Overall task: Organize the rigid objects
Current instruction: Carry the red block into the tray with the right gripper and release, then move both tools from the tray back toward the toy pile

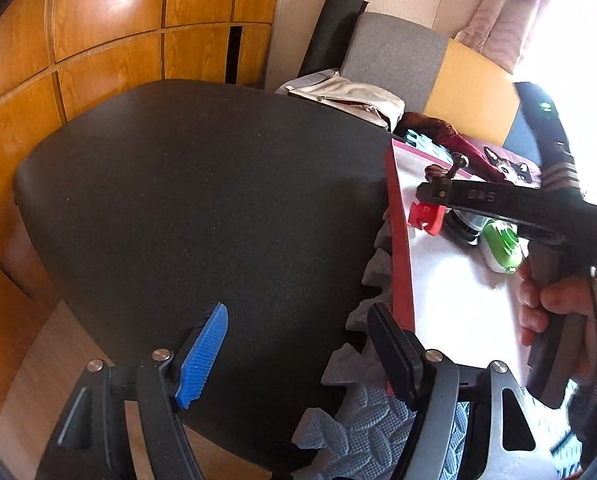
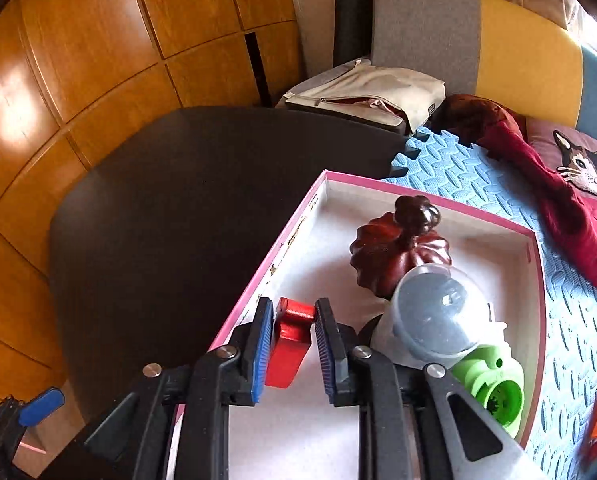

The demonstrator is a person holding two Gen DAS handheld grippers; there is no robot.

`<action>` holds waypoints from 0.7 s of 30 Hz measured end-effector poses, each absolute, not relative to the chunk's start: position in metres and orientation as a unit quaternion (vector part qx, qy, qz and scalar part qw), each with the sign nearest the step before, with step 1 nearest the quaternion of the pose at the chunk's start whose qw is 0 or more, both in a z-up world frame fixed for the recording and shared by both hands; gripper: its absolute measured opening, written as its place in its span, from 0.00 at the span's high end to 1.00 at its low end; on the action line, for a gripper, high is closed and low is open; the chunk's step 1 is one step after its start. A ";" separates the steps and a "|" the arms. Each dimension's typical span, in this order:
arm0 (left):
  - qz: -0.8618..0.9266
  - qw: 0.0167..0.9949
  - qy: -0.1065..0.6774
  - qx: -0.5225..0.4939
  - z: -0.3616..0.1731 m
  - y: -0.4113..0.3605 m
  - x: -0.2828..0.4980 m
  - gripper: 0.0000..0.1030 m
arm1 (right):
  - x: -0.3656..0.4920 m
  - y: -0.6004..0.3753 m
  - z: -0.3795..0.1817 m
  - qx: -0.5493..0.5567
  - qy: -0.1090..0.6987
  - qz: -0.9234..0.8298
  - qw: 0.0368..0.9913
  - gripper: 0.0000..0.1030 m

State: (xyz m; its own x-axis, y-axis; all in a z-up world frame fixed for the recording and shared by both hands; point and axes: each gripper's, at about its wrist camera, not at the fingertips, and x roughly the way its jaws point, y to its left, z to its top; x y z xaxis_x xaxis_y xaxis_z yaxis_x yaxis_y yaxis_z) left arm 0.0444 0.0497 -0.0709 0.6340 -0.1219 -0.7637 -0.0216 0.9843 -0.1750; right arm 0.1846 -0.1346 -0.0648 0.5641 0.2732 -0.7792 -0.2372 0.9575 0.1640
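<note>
Left gripper point(image 1: 298, 354) wide apart over black counter point(image 1: 198, 200), clamped on nothing. Right gripper point(image 2: 292, 344) slightly parted around red block point(image 2: 290, 340) inside pink-rimmed box point(image 2: 532, 264). Further right in box: dark pumpkin point(image 2: 394, 252), clear dome point(image 2: 438, 316), green gadget point(image 2: 494, 388).

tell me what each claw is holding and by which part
The right claw appears to pinch the red block by its upper end; the left claw is open and empty.
</note>
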 end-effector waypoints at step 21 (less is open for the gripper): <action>-0.052 0.912 0.402 -0.055 -0.046 0.026 0.029 0.29 | 0.077 -0.188 -0.030 0.035 0.397 0.133 0.907 0.64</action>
State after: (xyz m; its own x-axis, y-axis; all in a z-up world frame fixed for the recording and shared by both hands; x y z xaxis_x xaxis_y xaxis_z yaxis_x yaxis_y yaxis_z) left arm 0.0288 0.0262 -0.0460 0.6713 -0.1387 -0.7281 0.0495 0.9885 -0.1427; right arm 0.0772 -0.1880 -0.0302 0.6490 0.2684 -0.7118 -0.2131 0.9624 0.1687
